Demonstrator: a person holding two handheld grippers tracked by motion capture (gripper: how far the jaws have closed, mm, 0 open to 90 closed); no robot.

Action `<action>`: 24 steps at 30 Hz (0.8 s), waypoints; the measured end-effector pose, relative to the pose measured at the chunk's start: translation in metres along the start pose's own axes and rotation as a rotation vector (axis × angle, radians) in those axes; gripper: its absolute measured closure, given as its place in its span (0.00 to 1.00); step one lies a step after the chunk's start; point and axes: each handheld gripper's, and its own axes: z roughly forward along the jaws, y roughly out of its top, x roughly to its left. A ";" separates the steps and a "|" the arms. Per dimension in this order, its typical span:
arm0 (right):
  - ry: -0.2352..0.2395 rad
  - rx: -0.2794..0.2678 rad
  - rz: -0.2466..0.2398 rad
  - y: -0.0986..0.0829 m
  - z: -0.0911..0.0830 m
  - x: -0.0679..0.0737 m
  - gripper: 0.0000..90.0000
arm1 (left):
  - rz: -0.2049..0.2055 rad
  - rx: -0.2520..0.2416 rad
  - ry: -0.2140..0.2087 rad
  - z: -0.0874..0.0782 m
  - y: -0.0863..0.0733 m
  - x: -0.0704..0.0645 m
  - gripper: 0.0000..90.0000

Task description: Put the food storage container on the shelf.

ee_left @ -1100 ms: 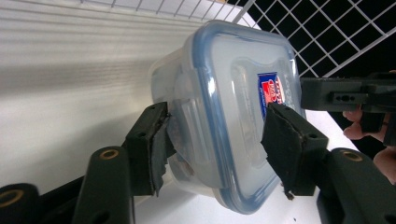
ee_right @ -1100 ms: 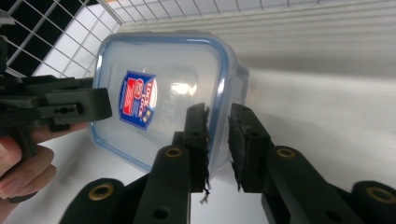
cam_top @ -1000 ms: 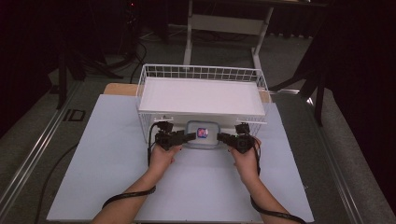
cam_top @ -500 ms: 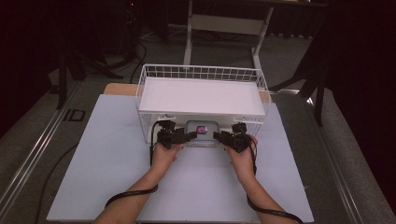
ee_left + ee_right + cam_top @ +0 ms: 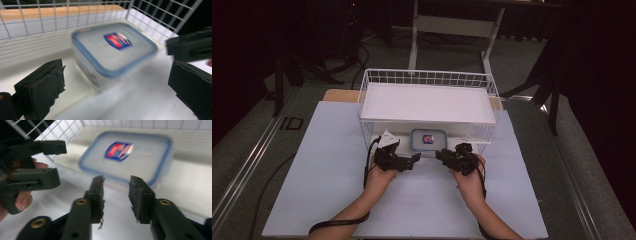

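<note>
Down on the pale blue-white surface (image 5: 327, 165) we have a white wire basket (image 5: 428, 80) with a flat white board across its top, and tucked in the lower level under that board sits the box (image 5: 428, 139), a rounded-rectangle food container with a frosted, translucent body, a blue-rimmed lid and a red-and-blue label in the middle. The left hand-held gripper (image 5: 409, 161) sits just in front of the basket's open side, its jaws spread wide with nothing between them; in the left gripper view its black pads (image 5: 47, 85) look rough and torn at the edges, like worn foam, and the box (image 5: 113, 50) lies ahead of them, apart, smeared by motion blur so its near wall is hard to read. The right hand-held gripper (image 5: 443, 155) mirrors it on the other side, jaws parted by a narrow gap and gripping nothing; in the right gripper view the ragged pads (image 5: 98, 195) point at the box (image 5: 130, 155), which is blurred too, label streaked. That same view catches the left hand-held gripper (image 5: 51, 162) at the left edge, fingers (image 5: 23, 197) wrapped round its handle. The basket's thin white wires (image 5: 50, 15) cross behind the box, with a strip of wood-toned edge beyond. Both forearms are cut off at the bottom of the high view.
</note>
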 end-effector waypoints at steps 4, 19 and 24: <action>0.010 0.042 -0.022 -0.009 0.009 0.007 1.00 | 0.033 -0.001 -0.008 -0.018 -0.009 -0.011 0.02; -0.021 0.066 -0.041 -0.003 0.044 0.010 1.00 | 0.068 -0.054 0.033 -0.043 -0.031 -0.015 0.02; -0.025 0.061 -0.040 0.002 0.050 0.009 1.00 | 0.071 -0.057 0.032 -0.043 -0.031 -0.014 0.02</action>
